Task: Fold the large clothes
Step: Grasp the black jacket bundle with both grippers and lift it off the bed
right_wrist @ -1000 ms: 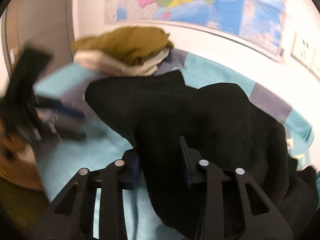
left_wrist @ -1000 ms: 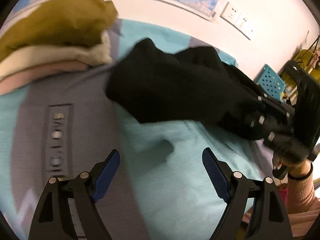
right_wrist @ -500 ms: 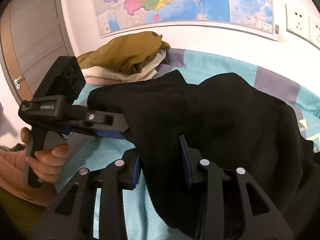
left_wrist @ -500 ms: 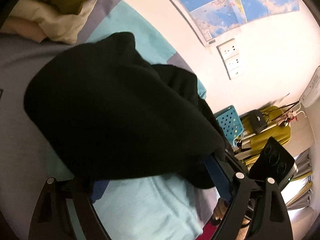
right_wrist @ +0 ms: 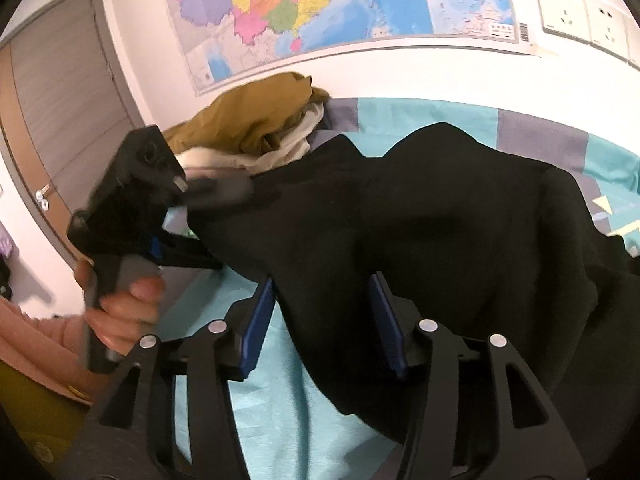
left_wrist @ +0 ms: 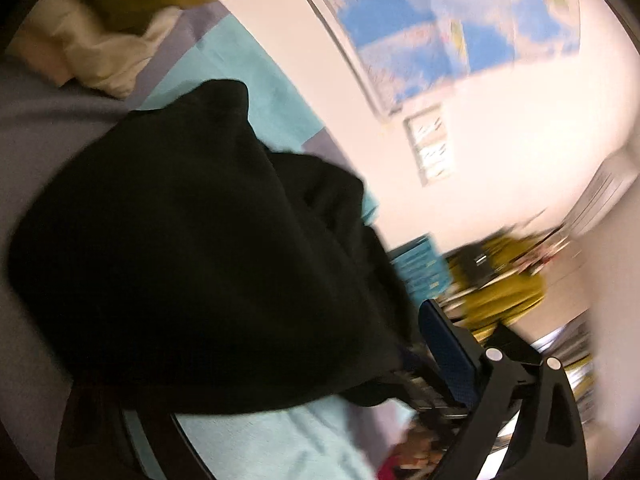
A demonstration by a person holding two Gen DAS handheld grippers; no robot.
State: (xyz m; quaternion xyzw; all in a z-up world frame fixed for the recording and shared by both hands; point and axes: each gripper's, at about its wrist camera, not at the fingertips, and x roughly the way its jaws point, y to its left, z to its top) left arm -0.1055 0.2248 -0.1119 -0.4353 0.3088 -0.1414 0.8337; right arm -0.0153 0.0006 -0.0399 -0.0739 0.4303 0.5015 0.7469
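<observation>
A large black garment [right_wrist: 440,216] lies bunched on the teal and grey bedsheet [right_wrist: 280,412]. My right gripper [right_wrist: 322,320] is at its near edge with a fold of the cloth hanging between the blue pads. Its jaws are opening and no longer pinch the fold. In the blurred left wrist view the black garment [left_wrist: 192,264] fills the lower left. It drapes across my left gripper [left_wrist: 272,352], hiding the left finger. Those jaws stand wide and are still opening. A hand holds the left gripper [right_wrist: 208,224] at the garment's left edge.
Folded clothes [right_wrist: 260,128], olive on cream, are stacked at the bed's far left against the wall. A map [right_wrist: 320,8] and wall sockets [right_wrist: 564,8] are behind the bed. A door [right_wrist: 52,120] stands at left. A teal basket [left_wrist: 420,272] and a yellow garment [left_wrist: 504,296] are beyond the bed.
The left gripper rolled and moved in under the black garment, which now covers its left finger. The right gripper's jaws, tight on the cloth before, have spread apart.
</observation>
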